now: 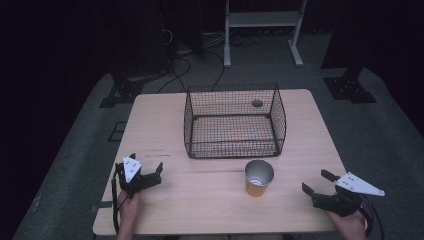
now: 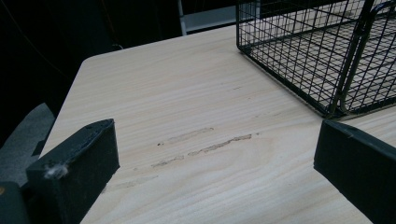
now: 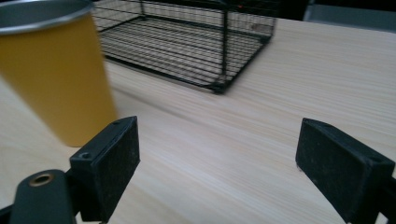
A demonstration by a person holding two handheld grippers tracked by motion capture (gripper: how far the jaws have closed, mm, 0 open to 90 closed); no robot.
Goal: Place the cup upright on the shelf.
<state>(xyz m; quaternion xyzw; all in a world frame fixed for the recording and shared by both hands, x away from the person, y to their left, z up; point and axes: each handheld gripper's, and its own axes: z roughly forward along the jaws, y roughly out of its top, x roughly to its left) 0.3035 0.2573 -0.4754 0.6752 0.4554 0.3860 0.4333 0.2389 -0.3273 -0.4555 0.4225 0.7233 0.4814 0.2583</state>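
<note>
Nothing begun: cup [image 1: 259, 177] upright on tabletop [image 1: 200, 195] before empty basket [image 1: 234, 121]; left tool [image 1: 147, 175] and right tool [image 1: 316, 183] wide, holding nothing.

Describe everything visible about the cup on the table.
The cup is a plain yellow-orange tumbler with a silvery metal rim and a grey metallic inside; it looks empty. It stands upright on the wooden table, just in front of the wire basket, near the basket's right front corner and apart from it. Nothing grips or touches it: the right gripper sits open to its right, and the left gripper sits open farther away on its left. In the right gripper view it stands ahead of the left-hand jaw.
</note>
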